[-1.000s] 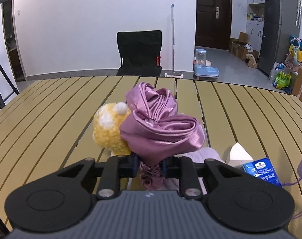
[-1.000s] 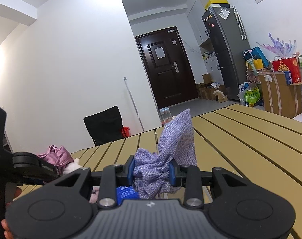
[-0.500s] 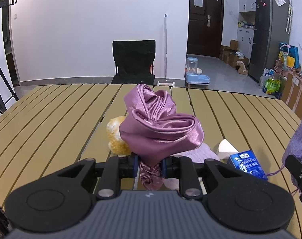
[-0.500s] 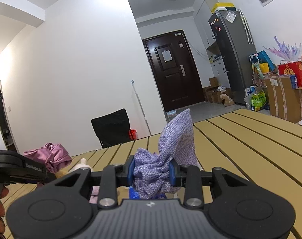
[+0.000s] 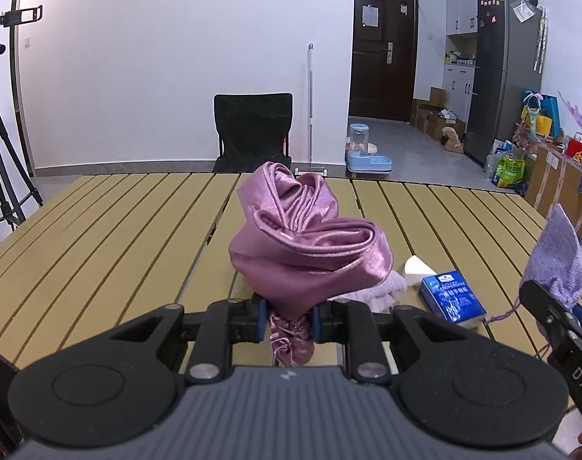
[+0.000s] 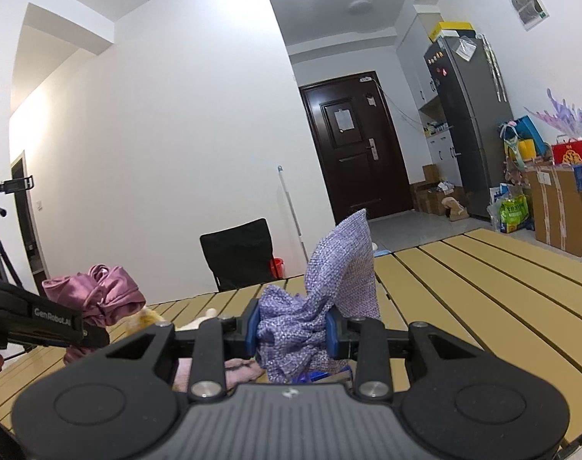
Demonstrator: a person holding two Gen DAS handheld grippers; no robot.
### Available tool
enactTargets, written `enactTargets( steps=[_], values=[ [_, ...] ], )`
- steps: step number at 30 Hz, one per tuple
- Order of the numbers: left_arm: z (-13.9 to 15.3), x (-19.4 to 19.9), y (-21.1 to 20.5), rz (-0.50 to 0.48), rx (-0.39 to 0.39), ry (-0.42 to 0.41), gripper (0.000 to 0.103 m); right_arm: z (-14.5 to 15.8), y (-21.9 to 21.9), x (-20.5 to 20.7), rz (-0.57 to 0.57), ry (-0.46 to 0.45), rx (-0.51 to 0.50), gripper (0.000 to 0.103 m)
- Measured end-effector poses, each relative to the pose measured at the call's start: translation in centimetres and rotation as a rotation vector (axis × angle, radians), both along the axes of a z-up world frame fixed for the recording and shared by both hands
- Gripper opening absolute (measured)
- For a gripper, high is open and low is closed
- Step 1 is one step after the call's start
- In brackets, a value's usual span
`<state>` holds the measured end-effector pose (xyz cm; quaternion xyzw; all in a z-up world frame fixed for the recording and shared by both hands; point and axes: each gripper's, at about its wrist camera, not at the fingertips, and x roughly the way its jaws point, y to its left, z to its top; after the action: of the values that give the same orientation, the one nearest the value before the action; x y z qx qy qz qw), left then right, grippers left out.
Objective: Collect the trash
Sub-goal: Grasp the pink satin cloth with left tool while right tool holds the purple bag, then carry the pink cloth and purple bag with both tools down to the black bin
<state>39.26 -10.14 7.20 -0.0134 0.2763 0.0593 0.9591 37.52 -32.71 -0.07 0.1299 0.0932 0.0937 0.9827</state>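
Raised higher, left claw (image 5: 289, 321) clamps satin pouch (image 5: 306, 245); right claw (image 6: 292, 339) clamps knit pouch (image 6: 329, 299).

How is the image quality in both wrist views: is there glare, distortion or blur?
Left wrist view: sharp; the shiny pink satin pouch shows soft highlights, and the slatted yellow table bows from fisheye. Right wrist view: the door frame and fridge lean inward, corners are dark, and the lilac knitted pouch is in focus.
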Motion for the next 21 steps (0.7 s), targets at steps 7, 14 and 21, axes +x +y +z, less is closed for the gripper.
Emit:
enactTargets(
  steps=[7, 14, 21],
  values=[
    [0.7, -3.6, 0.9, -0.022, -0.014, -0.014, 0.022, 0.6, 1.3, -2.8, 0.030, -0.017, -0.023, 0.032],
    [0.7, -7.2, 1.9, -0.049, -0.020, -0.021, 0.022, 0.2, 2.9, -6.9, 0.053, -0.016, -0.037, 0.032],
    [0.2, -10.9, 3.0, -0.073, -0.033, -0.016, 0.022, -0.3, 4.2, -10.5, 0.070, 0.004, -0.054, 0.032]
  ],
)
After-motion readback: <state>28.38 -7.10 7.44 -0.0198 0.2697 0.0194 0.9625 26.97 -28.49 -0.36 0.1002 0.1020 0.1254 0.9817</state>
